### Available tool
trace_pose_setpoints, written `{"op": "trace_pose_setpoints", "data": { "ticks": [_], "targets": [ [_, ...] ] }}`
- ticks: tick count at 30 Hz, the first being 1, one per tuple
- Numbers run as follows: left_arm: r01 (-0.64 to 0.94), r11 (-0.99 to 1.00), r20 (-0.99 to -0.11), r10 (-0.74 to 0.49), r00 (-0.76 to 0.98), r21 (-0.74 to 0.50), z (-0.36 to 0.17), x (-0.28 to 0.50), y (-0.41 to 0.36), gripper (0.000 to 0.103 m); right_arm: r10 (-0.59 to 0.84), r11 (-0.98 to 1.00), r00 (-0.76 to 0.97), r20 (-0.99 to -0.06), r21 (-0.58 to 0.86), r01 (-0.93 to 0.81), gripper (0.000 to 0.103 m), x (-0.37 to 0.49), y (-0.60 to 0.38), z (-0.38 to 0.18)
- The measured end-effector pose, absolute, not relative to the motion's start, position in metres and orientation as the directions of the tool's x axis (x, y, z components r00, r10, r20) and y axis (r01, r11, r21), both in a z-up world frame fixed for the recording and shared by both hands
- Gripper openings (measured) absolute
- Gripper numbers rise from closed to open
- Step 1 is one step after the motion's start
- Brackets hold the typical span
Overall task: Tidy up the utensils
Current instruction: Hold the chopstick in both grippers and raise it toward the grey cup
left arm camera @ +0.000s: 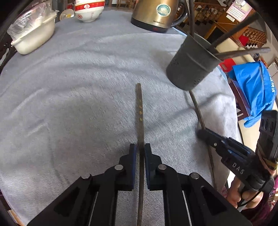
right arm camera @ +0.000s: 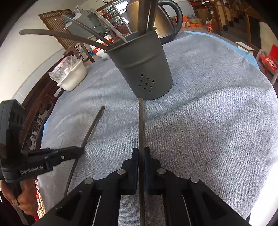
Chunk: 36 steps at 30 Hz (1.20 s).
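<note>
A dark chopstick [left arm camera: 139, 113] runs straight ahead from my left gripper [left arm camera: 140, 146], which is shut on it just above the grey tablecloth [left arm camera: 69, 90]. My right gripper [right arm camera: 141, 149] is shut on a second dark chopstick [right arm camera: 141, 121], whose tip reaches the foot of the grey perforated utensil holder [right arm camera: 146, 69]. Several chopsticks stand fanned out in that holder [left arm camera: 191, 64]. The left wrist view shows the right gripper [left arm camera: 199, 133] at the right, below the holder. In the right wrist view the left gripper [right arm camera: 80, 151] is at the left with its chopstick [right arm camera: 90, 128].
A brass-coloured electric kettle [left arm camera: 156, 13] stands behind the holder. A white tub with a plastic bag [left arm camera: 33, 33] and stacked red-and-white bowls [left arm camera: 88, 10] sit at the far left. Off the table's right edge are a blue garment [left arm camera: 252, 90] and a red chair [right arm camera: 267, 59].
</note>
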State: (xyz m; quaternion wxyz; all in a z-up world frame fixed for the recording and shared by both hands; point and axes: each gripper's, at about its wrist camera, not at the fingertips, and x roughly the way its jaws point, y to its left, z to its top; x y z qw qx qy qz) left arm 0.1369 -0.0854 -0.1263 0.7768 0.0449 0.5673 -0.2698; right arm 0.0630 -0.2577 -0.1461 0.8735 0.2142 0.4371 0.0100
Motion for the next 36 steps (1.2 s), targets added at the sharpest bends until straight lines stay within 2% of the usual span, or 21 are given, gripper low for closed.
{"op": "trace_pose_setpoints", "data": {
  "ticks": [2,3,4,21,23,25,29,36],
  "targets": [
    [0.474,0.849,-0.902,-0.371,0.22,-0.234,-0.121,0.145,-0.087,0.021,0.203,0.908,0.618,-0.759,0.382,0.17,0.007,0.062,-0.257,-0.146],
    [0.475,0.85,-0.901,-0.368,0.229,-0.227,-0.119,0.145,-0.087,0.029,0.204,0.908,0.618,-0.759,0.383,0.171,0.007,0.062,-0.257,-0.146],
    [0.476,0.853,-0.9,-0.362,0.243,-0.214,-0.116,0.144,-0.086,0.031,0.205,0.907,0.619,-0.758,0.385,0.172,0.007,0.062,-0.257,-0.146],
    [0.492,0.865,-0.914,-0.277,0.296,-0.103,-0.128,0.14,-0.114,0.031,0.207,0.902,0.626,-0.752,0.395,0.175,0.008,0.057,-0.258,-0.146],
    [0.497,0.862,-0.914,-0.277,0.295,-0.101,-0.13,0.14,-0.116,0.029,0.209,0.902,0.626,-0.751,0.396,0.173,0.007,0.057,-0.258,-0.146],
    [0.501,0.859,-0.915,-0.281,0.289,-0.106,-0.131,0.14,-0.117,0.019,0.21,0.901,0.627,-0.75,0.397,0.173,0.007,0.056,-0.258,-0.146],
    [0.497,0.857,-0.919,-0.298,0.259,-0.137,-0.136,0.14,-0.117,0.01,0.207,0.903,0.628,-0.75,0.393,0.172,0.008,0.057,-0.257,-0.145],
    [0.445,0.863,-0.914,-0.353,0.199,-0.237,-0.144,0.142,-0.106,0.007,0.206,0.903,0.631,-0.748,0.394,0.172,0.007,0.056,-0.257,-0.146]
  ]
}}
